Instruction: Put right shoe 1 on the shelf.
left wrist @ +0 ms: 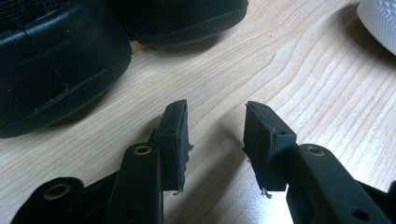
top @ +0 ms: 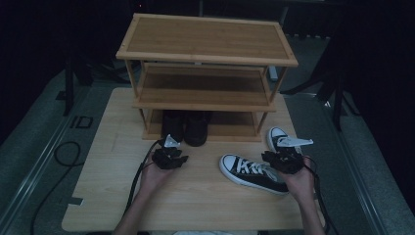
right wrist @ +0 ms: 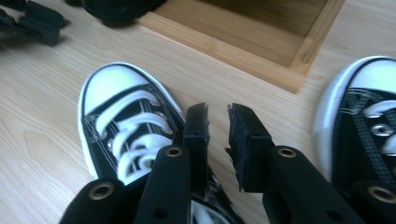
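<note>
A: Nearest item?
B: Left gripper (left wrist: 215, 122), rubber-padded black jaws apart, nothing between them, over pale grained wooden table (top: 205, 196), near two matte black leather shoes (top: 185, 126) on the bamboo rack's (top: 205, 54) bottom shelf.
A: Right gripper (right wrist: 217, 122)?
B: Jaws narrowly parted, above the black canvas sneaker with white laces (right wrist: 122, 126); grip indeterminate.

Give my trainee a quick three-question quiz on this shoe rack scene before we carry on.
1. True or false: the black boots stand on the rack's bottom shelf.
2. Which gripper is at the sneakers: A) left gripper, B) right gripper?
3. Fill in: the nearer sneaker lies on the ____.

Key:
1. True.
2. B; its jaws stand over the nearer sneaker's side, a narrow gap between them.
3. Table; the second sneaker lies there too.
</note>
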### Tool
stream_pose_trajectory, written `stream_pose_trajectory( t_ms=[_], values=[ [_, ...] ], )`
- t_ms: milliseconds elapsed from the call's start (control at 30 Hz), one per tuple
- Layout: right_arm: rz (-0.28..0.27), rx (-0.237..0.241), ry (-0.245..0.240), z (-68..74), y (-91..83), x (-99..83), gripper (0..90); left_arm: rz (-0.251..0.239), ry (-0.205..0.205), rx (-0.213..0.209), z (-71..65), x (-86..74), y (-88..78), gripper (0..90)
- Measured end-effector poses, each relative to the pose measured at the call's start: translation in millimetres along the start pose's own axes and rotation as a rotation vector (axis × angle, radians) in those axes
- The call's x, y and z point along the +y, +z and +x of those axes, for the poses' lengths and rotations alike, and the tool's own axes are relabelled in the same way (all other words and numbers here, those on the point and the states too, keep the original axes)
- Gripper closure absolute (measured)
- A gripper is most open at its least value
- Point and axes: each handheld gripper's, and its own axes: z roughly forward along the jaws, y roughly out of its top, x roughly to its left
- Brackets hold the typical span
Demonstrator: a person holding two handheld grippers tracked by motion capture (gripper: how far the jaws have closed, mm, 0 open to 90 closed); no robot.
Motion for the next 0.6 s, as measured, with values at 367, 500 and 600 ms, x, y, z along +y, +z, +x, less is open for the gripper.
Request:
stream_pose_trajectory(
  t_ms=[367, 500, 600],
  values=[
    [0.048, 0.014, -0.119, -13.1, -9.7, 4.4, 70.6, -0.024, -0.014, -0.013, 1.6, -3.1, -0.2, 60.5],
    [0.051, 0.02, -0.127, -15.9, -11.2, 4.0, 70.4, -0.029, -0.02, -0.015, 1.8, -3.9, -0.4, 60.4],
    [0.063, 0.022, -0.135, -18.7, -12.8, 3.7, 70.4, -0.03, -0.017, -0.012, 1.2, -3.9, -0.3, 60.0]
  ],
)
